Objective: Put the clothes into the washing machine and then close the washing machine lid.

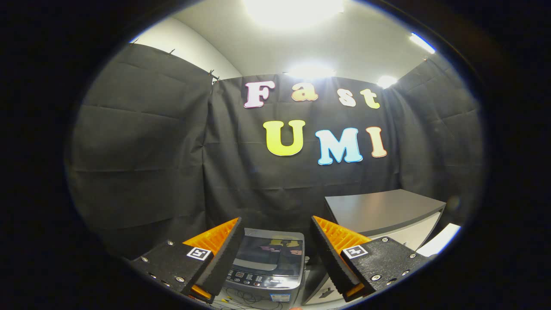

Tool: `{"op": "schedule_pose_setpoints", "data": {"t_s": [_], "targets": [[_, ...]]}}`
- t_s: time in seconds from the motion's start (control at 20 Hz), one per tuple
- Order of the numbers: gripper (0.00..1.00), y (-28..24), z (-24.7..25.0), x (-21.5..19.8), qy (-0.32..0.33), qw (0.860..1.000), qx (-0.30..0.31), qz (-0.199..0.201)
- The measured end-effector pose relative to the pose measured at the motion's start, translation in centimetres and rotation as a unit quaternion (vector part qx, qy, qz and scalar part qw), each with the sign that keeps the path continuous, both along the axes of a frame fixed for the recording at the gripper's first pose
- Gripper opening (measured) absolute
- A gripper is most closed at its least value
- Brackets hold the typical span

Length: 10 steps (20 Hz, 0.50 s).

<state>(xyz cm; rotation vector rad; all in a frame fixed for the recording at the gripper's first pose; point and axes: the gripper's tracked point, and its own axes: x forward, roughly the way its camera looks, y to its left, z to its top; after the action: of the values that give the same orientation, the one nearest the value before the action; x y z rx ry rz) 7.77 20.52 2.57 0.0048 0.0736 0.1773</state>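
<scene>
Our tongs are spread wide with nothing between them. Just ahead, seen through the gap, sits the washing machine with its glossy lid down flat. Beside it stands a grey desk. We judge the lid stiff, light and slick, best lifted at its front edge; clothes would be soft and limp.

A: Where is the gripper?

B: Its two fingers stand wide apart with nothing between them, raised in open air.

A: And beyond them?

B: A small washing machine sits low between the fingers, its dark glossy lid down, control buttons along its near edge. A grey-topped cabinet stands just beside it.
</scene>
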Motion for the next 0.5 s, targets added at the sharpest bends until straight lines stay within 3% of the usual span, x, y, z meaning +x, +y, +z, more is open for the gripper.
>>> {"op": "schedule_pose_setpoints", "data": {"t_s": [0.5], "targets": [[0.95, -3.6, -0.2, -2.2, 0.000, 1.000, 0.000, -0.010]]}}
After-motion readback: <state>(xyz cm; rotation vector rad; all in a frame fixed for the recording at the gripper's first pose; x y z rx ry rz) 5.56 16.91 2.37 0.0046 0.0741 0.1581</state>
